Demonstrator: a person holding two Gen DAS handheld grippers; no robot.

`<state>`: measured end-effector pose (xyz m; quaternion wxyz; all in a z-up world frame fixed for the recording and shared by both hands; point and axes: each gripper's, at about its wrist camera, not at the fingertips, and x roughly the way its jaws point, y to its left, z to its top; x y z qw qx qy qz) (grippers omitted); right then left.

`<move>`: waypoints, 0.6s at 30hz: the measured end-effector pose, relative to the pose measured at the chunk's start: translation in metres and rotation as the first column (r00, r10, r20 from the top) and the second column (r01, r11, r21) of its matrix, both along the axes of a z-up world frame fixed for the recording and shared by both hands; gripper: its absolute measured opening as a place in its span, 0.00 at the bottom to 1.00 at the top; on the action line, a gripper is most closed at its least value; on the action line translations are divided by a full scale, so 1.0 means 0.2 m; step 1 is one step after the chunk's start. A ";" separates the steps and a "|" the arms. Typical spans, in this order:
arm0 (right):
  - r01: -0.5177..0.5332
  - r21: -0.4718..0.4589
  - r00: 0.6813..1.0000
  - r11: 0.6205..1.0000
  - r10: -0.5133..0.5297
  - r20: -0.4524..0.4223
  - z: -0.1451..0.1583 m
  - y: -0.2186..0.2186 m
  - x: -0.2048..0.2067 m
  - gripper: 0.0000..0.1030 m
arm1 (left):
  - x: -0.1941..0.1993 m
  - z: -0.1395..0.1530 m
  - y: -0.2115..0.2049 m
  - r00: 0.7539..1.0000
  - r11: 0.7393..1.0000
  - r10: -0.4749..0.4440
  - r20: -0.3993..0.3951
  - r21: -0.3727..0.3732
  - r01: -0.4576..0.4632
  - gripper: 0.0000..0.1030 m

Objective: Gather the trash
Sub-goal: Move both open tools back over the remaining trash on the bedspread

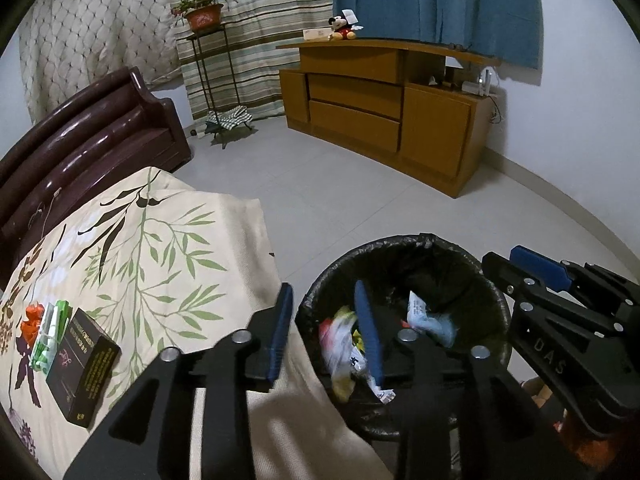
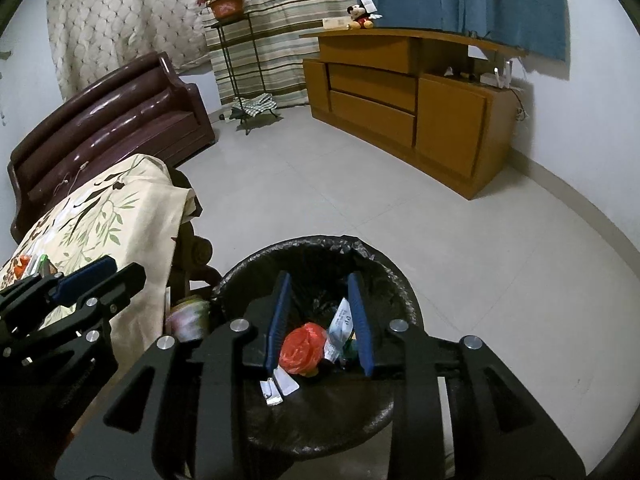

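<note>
A black bin [image 1: 404,256] lined with a black bag stands on the floor beside the table; it also shows in the right wrist view [image 2: 320,246]. Inside lie crumpled wrappers [image 1: 340,344] and a red bag [image 2: 302,346]. My left gripper [image 1: 326,332] is open and empty, one finger over the table edge, one over the bin. My right gripper [image 2: 320,324] is open over the bin, with the red bag below between its fingers. On the table lie a black box [image 1: 82,364], a green-white packet [image 1: 50,334] and an orange wrapper [image 1: 33,318].
The table has a leaf-print cloth [image 1: 160,248]. A dark sofa [image 1: 92,132] stands behind it, a plant stand [image 1: 208,72] and a wooden cabinet [image 1: 392,108] by the far wall. Grey tiled floor [image 1: 320,200] lies between.
</note>
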<state>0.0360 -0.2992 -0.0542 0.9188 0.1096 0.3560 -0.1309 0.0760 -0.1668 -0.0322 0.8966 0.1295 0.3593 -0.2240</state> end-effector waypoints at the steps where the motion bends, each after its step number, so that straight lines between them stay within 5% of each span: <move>1: 0.002 0.000 1.000 1.000 -0.002 0.000 0.00 0.00 0.00 0.29 | 0.00 0.00 0.00 1.000 1.000 0.001 0.000 -0.001 -0.001 0.37; 18: 0.016 0.003 1.000 1.000 -0.016 -0.002 0.00 0.00 0.00 0.42 | 0.02 0.00 0.05 1.000 1.000 0.017 -0.001 -0.015 -0.017 0.48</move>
